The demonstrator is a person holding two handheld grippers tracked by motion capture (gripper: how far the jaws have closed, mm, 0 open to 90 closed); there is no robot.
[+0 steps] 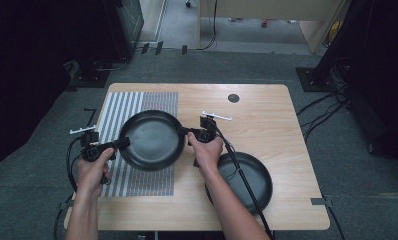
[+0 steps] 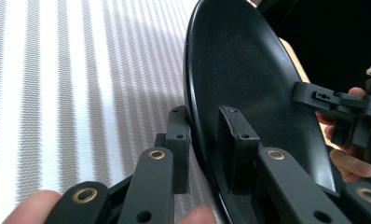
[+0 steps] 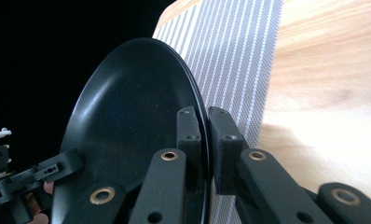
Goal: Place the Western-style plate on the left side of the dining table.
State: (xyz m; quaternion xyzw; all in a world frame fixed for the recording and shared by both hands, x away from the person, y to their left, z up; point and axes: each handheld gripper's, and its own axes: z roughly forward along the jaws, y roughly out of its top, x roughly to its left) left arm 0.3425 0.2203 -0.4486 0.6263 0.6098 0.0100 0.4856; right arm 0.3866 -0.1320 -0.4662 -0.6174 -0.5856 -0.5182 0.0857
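Note:
A round black plate (image 1: 152,140) hangs over the grey-and-white striped mat (image 1: 118,109), gripped at two opposite edges. My left gripper (image 1: 123,143) is shut on the plate's left rim; in the left gripper view its two jaws pinch the plate's (image 2: 249,84) edge, one inside and one outside. My right gripper (image 1: 184,132) is shut on the right rim, and the right gripper view shows the plate (image 3: 127,121) edge squeezed between the jaws. A second black plate (image 1: 252,180) lies flat on the wooden table (image 1: 267,120), partly under the right forearm.
The striped mat covers the table's left part. A small dark round hole (image 1: 233,98) sits near the table's far edge. Cables trail from both grippers over the front edge. Dark equipment and cables stand on the floor around the table.

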